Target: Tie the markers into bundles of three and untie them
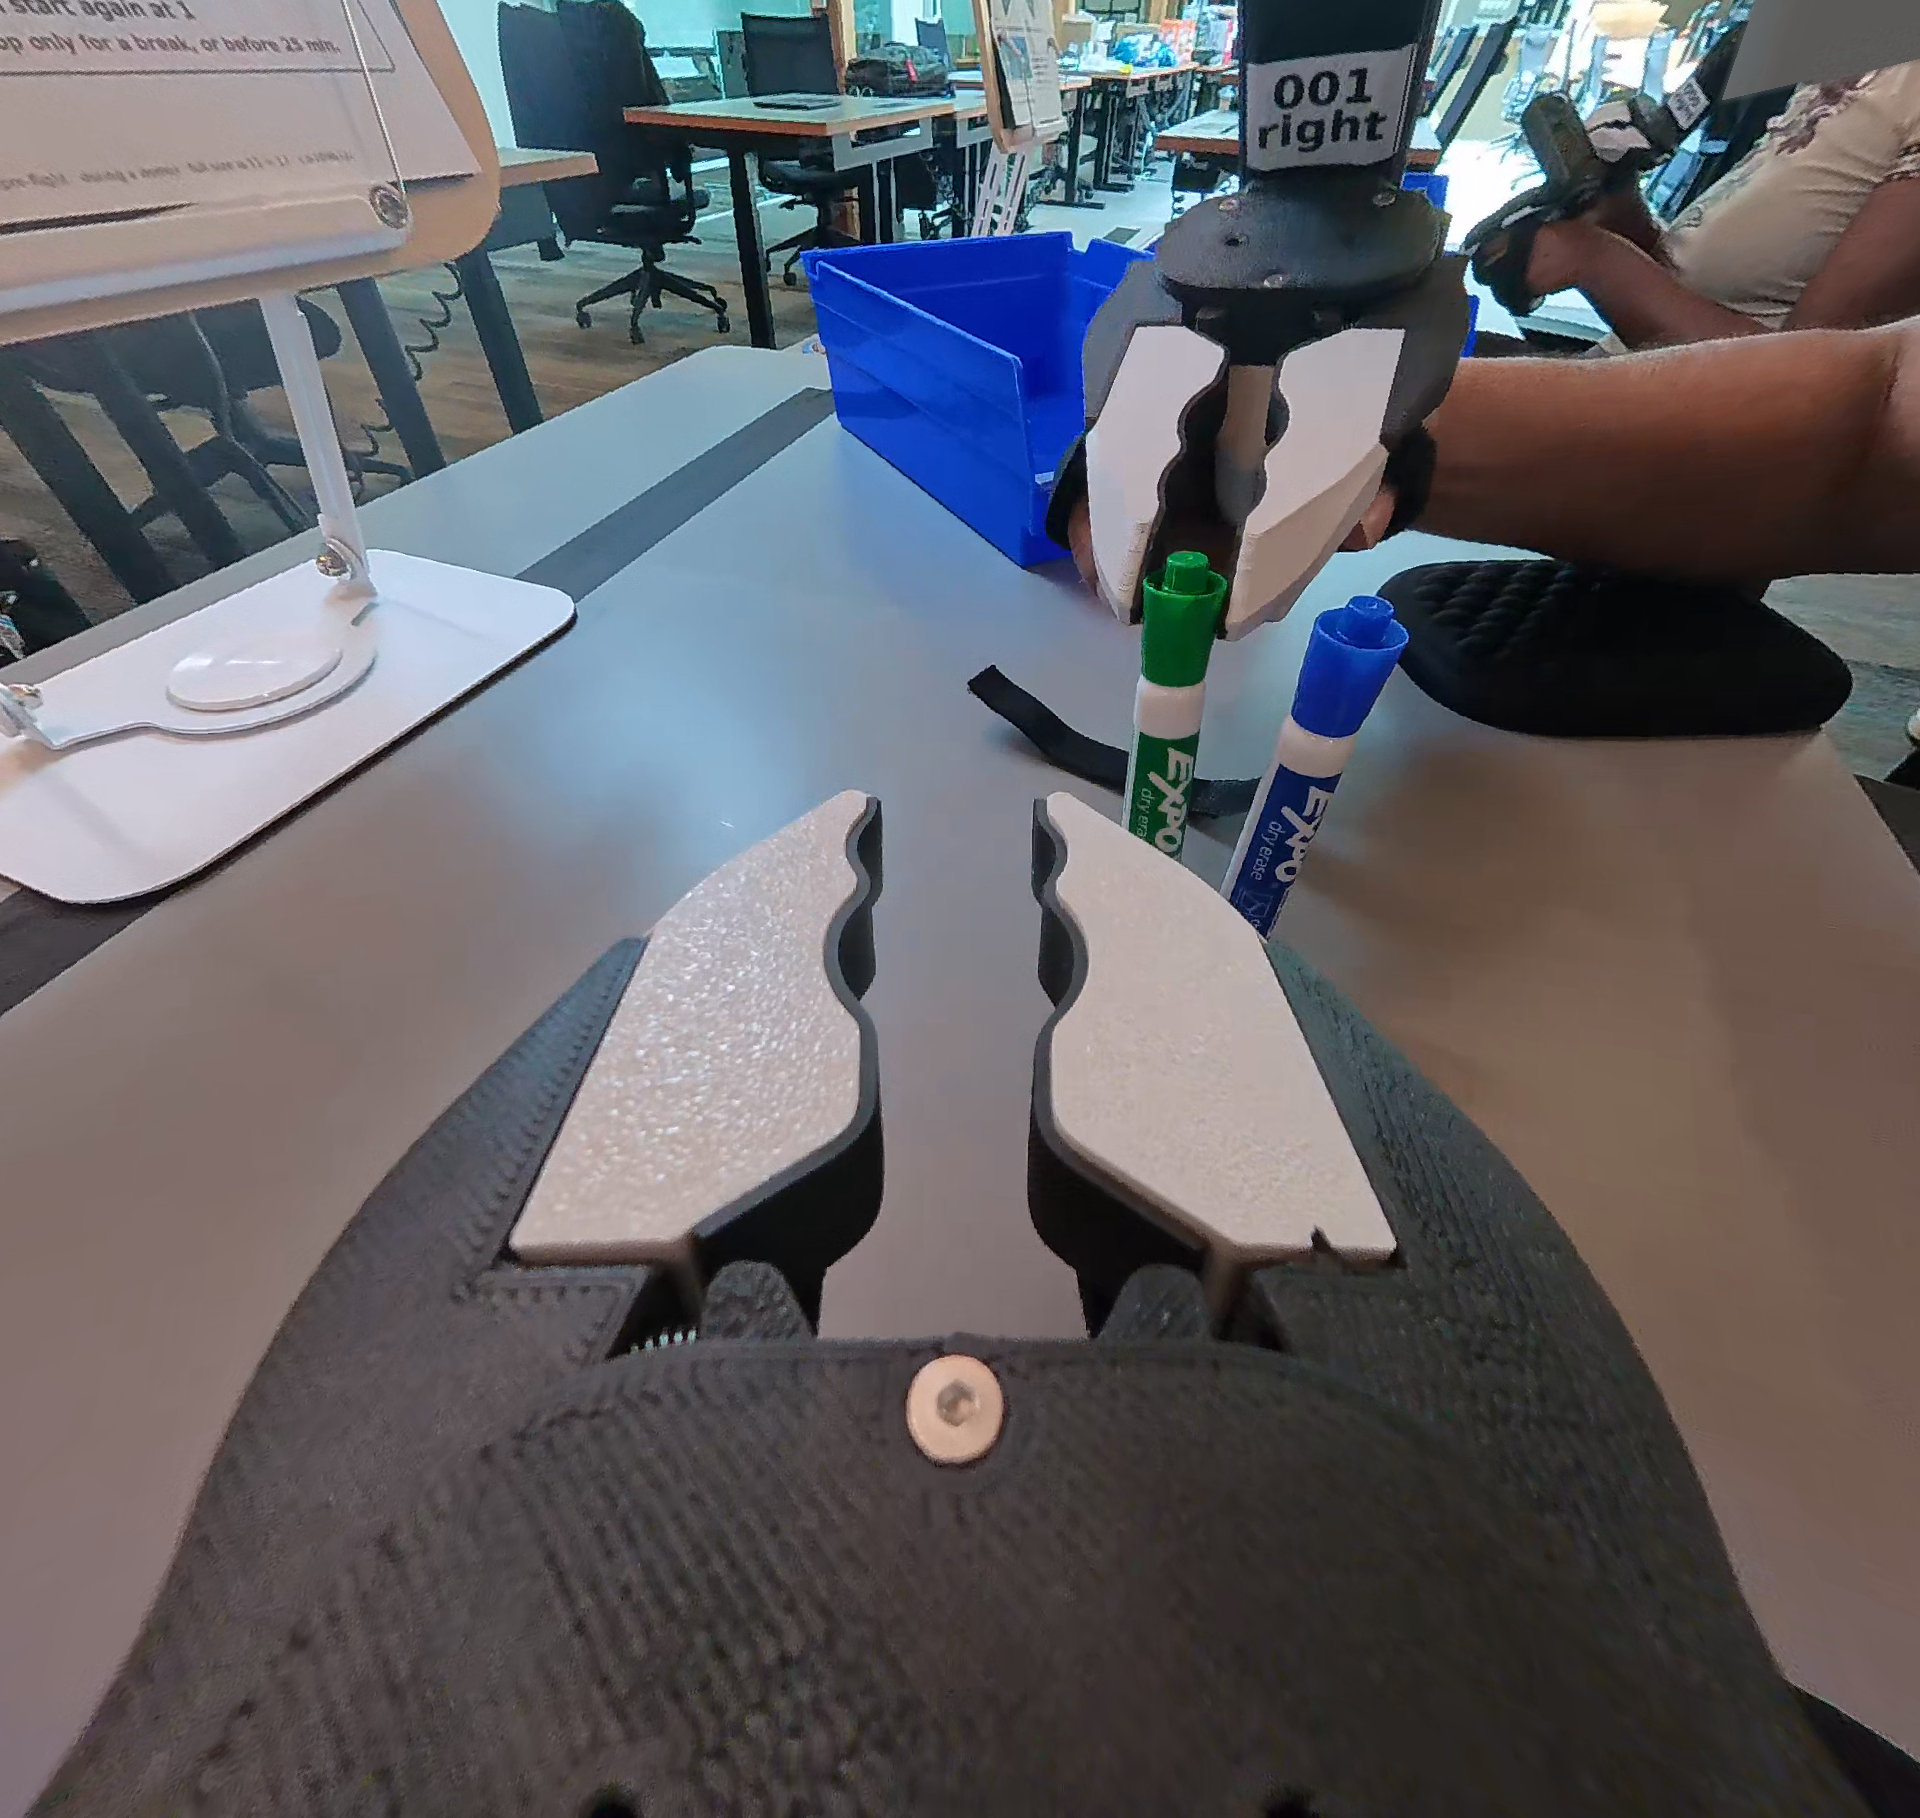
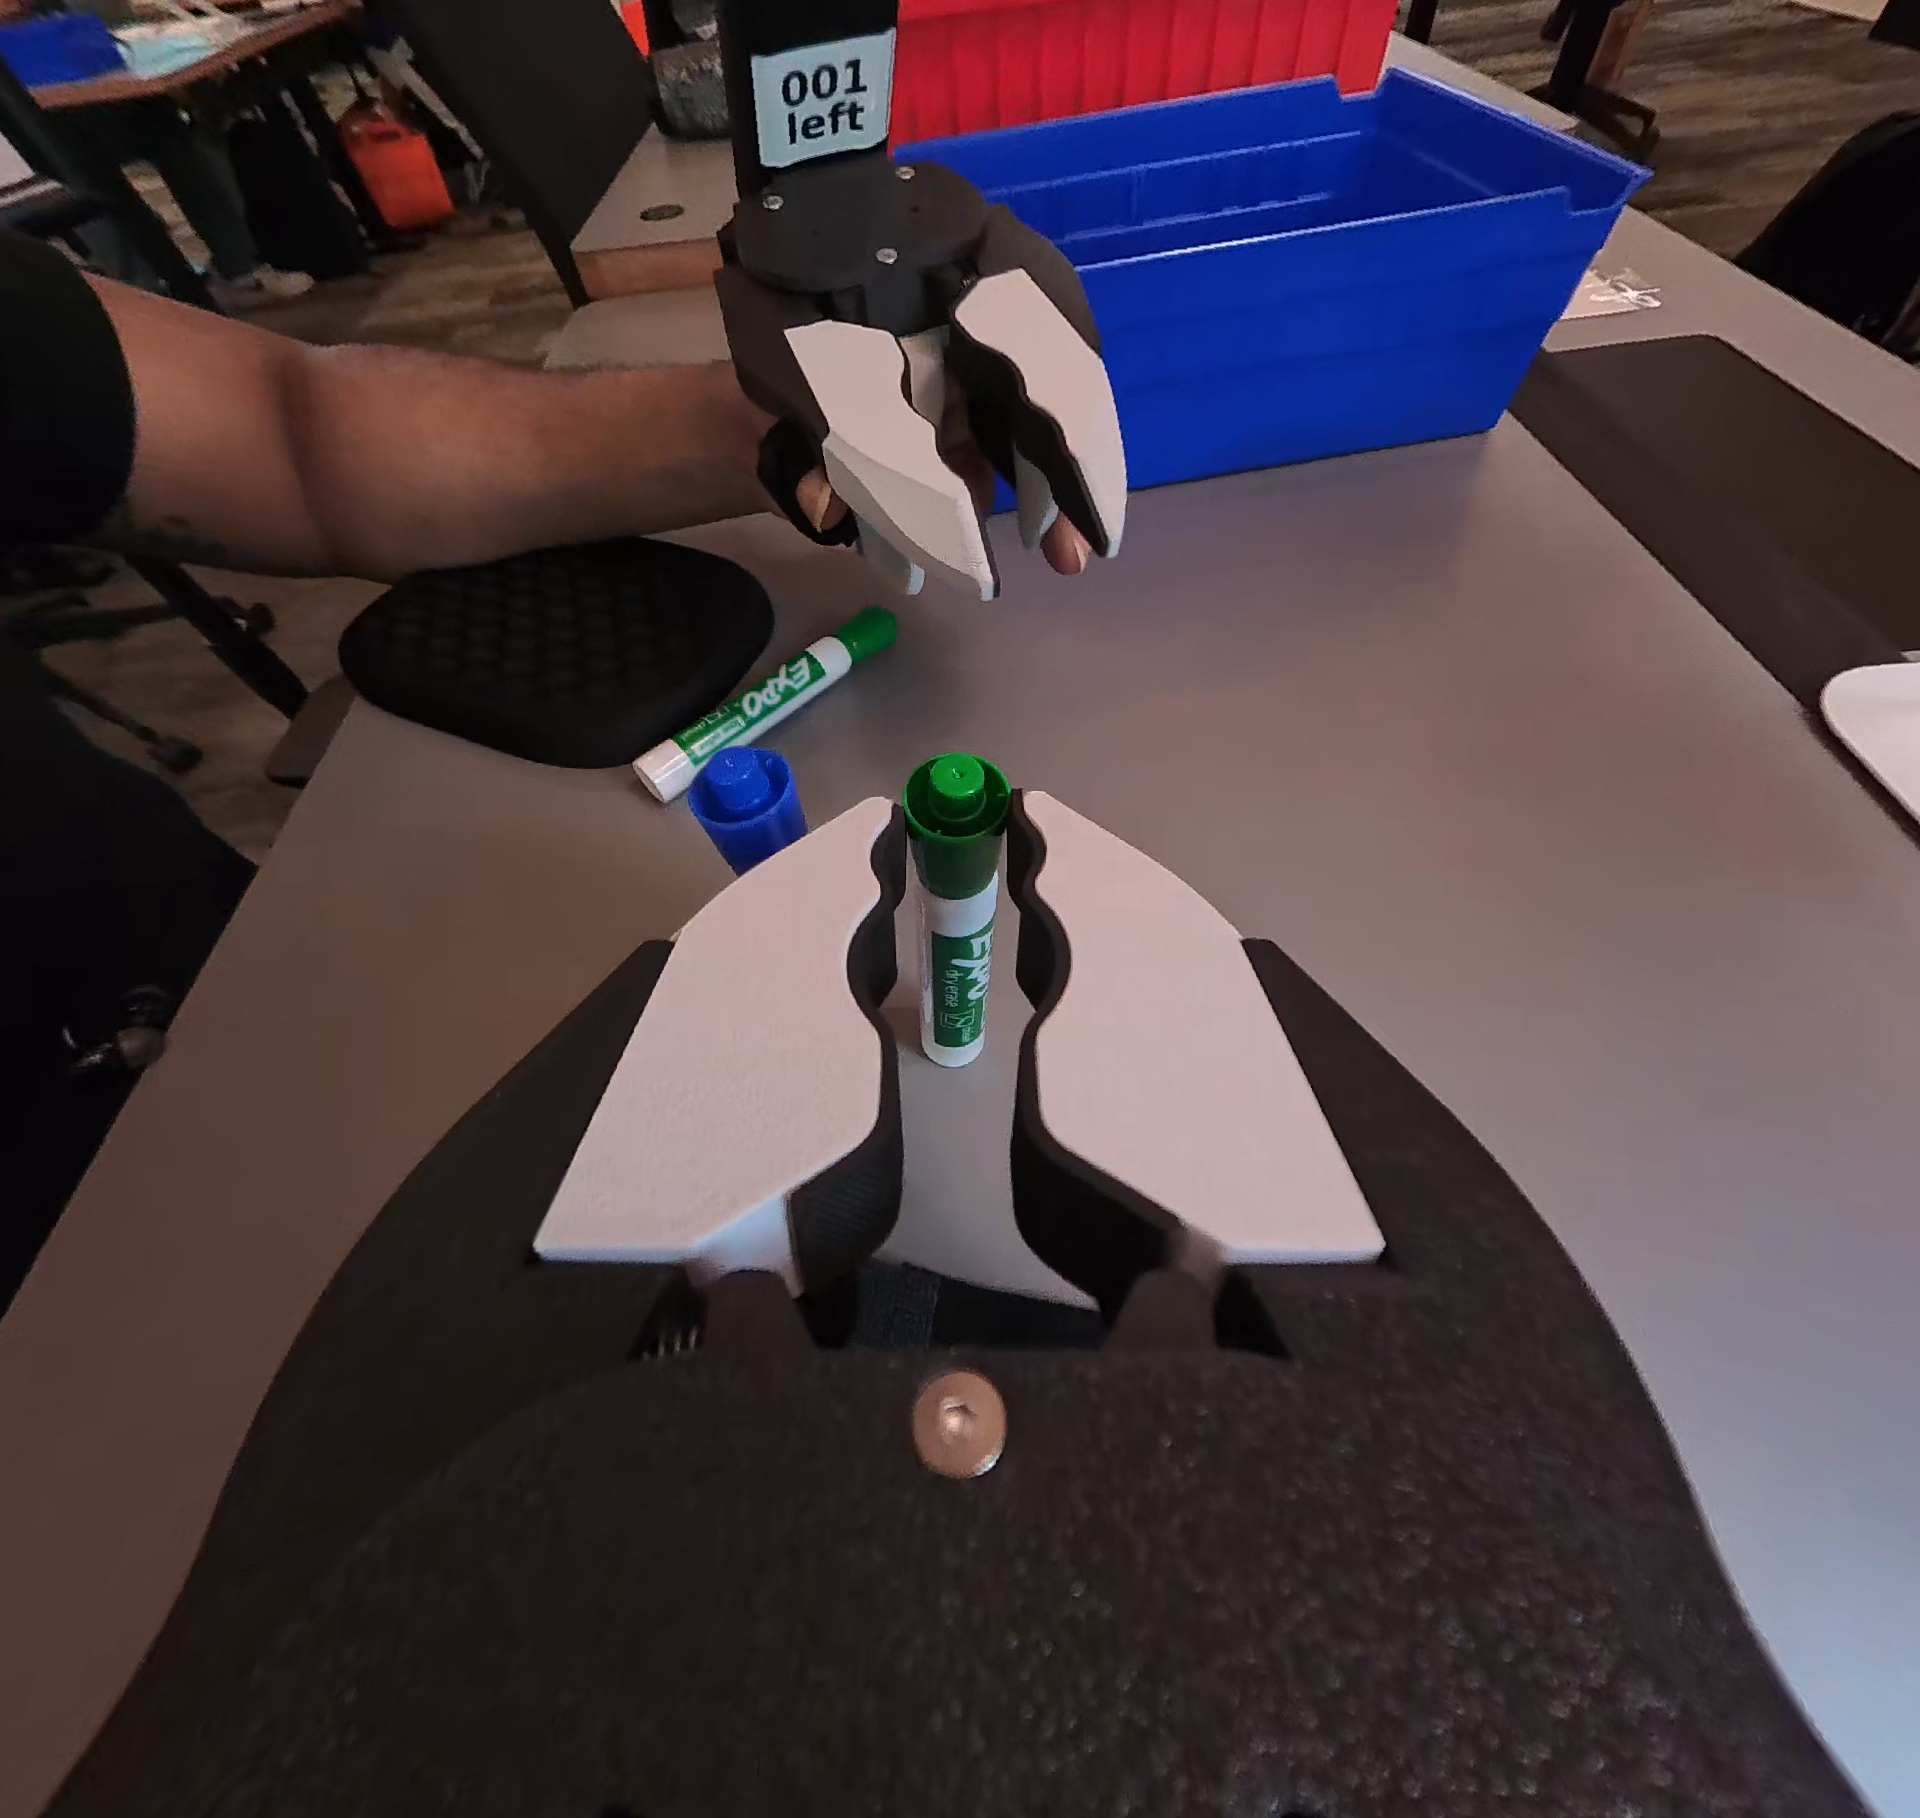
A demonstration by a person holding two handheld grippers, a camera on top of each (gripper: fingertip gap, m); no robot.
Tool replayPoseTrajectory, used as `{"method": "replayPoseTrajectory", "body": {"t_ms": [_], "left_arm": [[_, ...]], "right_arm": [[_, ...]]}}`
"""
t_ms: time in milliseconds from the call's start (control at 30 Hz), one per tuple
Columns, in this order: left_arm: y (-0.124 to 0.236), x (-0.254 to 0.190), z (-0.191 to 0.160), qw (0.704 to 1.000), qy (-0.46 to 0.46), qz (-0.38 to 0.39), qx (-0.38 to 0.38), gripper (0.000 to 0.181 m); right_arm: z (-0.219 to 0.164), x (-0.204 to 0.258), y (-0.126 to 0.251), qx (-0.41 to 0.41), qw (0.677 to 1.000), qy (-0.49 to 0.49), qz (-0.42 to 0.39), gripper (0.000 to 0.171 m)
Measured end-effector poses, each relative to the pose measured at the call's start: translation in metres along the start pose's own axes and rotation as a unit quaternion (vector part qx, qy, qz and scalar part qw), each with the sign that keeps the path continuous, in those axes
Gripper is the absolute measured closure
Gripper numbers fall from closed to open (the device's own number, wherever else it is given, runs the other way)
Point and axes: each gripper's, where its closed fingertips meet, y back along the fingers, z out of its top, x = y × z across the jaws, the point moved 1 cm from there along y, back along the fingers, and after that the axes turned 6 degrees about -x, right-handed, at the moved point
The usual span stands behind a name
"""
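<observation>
Grip on the cap of an upright green marker (image 2: 954,921) with the right claw (image 2: 954,812), fingertips pressed in from both sides as far as can be seen, marker base down on the desk (image 2: 1403,729). Probably held by the top so as to keep it standing and bring it up against the blue marker (image 2: 748,812), upright on its own just beside the claw's left finger. Farther out on that same side, a second green marker (image 2: 764,703) flat on the desk, touching or nearly touching the edge of a black pad (image 2: 561,646), likely the third for the bundle. Black strap (image 1: 1049,729) loose on the desk at the foot of the standing pair, not yet around anything. Left claw (image 1: 956,823) spread apart and empty, low over bare desk, facing the markers, seemingly kept free for the strap. Beyond the left claw, a blue bin (image 2: 1299,314), nothing visible inside; behind it a red bin (image 2: 1143,12), inside hidden.
</observation>
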Motion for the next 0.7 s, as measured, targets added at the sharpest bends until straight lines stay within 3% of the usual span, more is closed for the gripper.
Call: {"method": "replayPoseTrajectory", "body": {"t_ms": [700], "left_arm": [[-0.0016, -0.0030, -0.0013, 1.000, -0.002, -0.008, 0.003, 0.153]], "right_arm": [[0.0098, 0.0014, -0.0029, 0.011, 0.999, 0.015, 0.034, 0.148]]}}
